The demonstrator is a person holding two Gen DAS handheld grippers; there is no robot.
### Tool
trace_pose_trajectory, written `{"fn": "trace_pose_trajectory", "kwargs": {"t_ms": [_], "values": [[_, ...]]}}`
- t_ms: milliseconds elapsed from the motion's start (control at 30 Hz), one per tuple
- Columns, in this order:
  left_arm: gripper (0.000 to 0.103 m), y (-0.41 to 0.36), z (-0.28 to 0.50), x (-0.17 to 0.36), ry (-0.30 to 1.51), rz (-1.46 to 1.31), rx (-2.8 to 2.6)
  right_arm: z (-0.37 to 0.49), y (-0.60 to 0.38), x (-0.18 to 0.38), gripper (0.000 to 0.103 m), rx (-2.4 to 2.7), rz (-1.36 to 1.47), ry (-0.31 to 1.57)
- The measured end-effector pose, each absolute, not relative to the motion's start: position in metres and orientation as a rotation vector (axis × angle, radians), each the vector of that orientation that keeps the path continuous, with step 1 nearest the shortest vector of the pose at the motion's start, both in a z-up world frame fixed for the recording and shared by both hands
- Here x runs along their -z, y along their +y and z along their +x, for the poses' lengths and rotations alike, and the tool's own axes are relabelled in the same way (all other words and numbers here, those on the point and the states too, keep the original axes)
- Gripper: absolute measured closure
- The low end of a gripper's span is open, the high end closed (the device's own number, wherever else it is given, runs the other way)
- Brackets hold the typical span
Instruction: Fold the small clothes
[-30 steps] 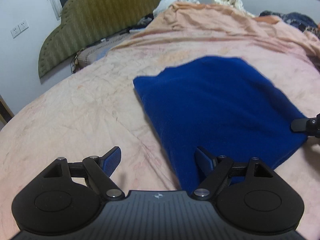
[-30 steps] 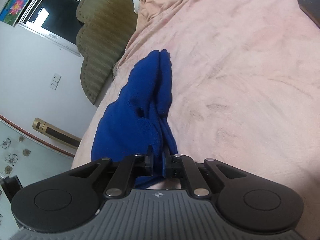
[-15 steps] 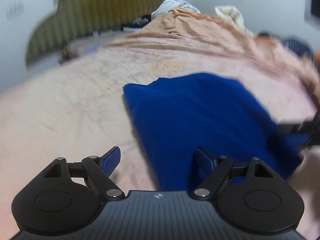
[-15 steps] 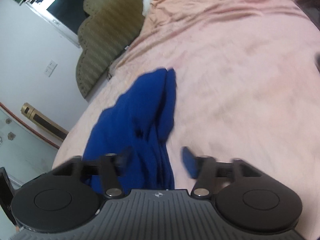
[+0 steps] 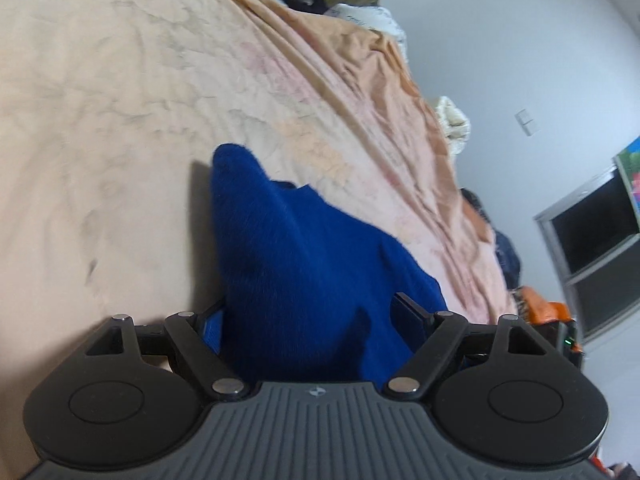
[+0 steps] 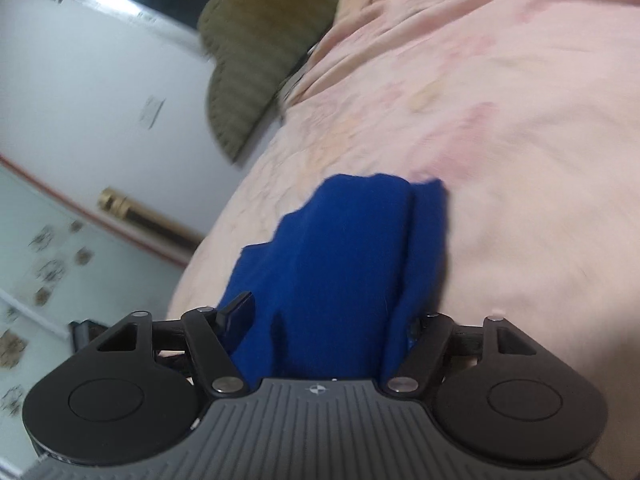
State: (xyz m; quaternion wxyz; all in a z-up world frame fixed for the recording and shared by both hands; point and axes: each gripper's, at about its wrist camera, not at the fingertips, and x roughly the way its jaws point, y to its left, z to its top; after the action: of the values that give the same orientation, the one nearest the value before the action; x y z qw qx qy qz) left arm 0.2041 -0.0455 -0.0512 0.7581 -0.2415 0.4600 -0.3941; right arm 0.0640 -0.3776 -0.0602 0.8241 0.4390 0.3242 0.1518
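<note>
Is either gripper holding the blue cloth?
Neither. The blue cloth lies between both open grippers, left gripper and right gripper, whose jaws are closing.

Deep blue garment point(image 5: 304, 280) lies between the black left gripper point(image 5: 314, 320) fingers; beyond it, a pale pink sheet point(image 5: 120, 100) and ribbed olive headboard point(image 6: 256, 52).

I'm in a home bedroom: a bed under a wrinkled pink bedspread point(image 5: 120, 120), an olive scalloped padded headboard point(image 6: 256, 40), heaped bedding point(image 5: 452, 120) by a white wall, a dark window point(image 5: 592, 220), a wall socket point(image 6: 152, 110).
</note>
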Motion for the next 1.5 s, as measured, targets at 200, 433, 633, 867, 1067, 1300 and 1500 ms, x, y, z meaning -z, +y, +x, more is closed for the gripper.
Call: {"fn": "trace_pose_trajectory", "kwargs": {"t_ms": [200,433,633,867,1067,1300,1500], "values": [[0.075,-0.064,0.221,0.055,1.003,-0.491,0.868,0.107,-0.375,0.063,0.057,-0.466,0.844,0.752],[0.080,-0.070,0.209,0.029,0.832,-0.321,0.872,0.109,-0.371,0.054,0.078,-0.438,0.771,0.729],[0.075,-0.086,0.235,0.025,0.866,-0.250,0.805,0.131,-0.371,0.044,0.077,-0.377,0.727,0.679],[0.047,-0.060,0.193,0.005,0.821,-0.212,0.724,0.100,-0.375,0.026,0.045,-0.127,0.638,0.670],[0.039,-0.033,0.114,0.015,0.900,-0.228,0.822,0.020,-0.370,0.011,0.038,-0.075,0.649,0.667],[0.075,-0.020,0.078,0.035,0.976,-0.326,0.883,-0.040,-0.340,0.043,0.040,-0.224,0.813,0.726],[0.094,-0.005,0.071,0.025,0.964,-0.347,0.815,-0.044,-0.334,0.051,0.087,-0.201,0.868,0.740]]}}
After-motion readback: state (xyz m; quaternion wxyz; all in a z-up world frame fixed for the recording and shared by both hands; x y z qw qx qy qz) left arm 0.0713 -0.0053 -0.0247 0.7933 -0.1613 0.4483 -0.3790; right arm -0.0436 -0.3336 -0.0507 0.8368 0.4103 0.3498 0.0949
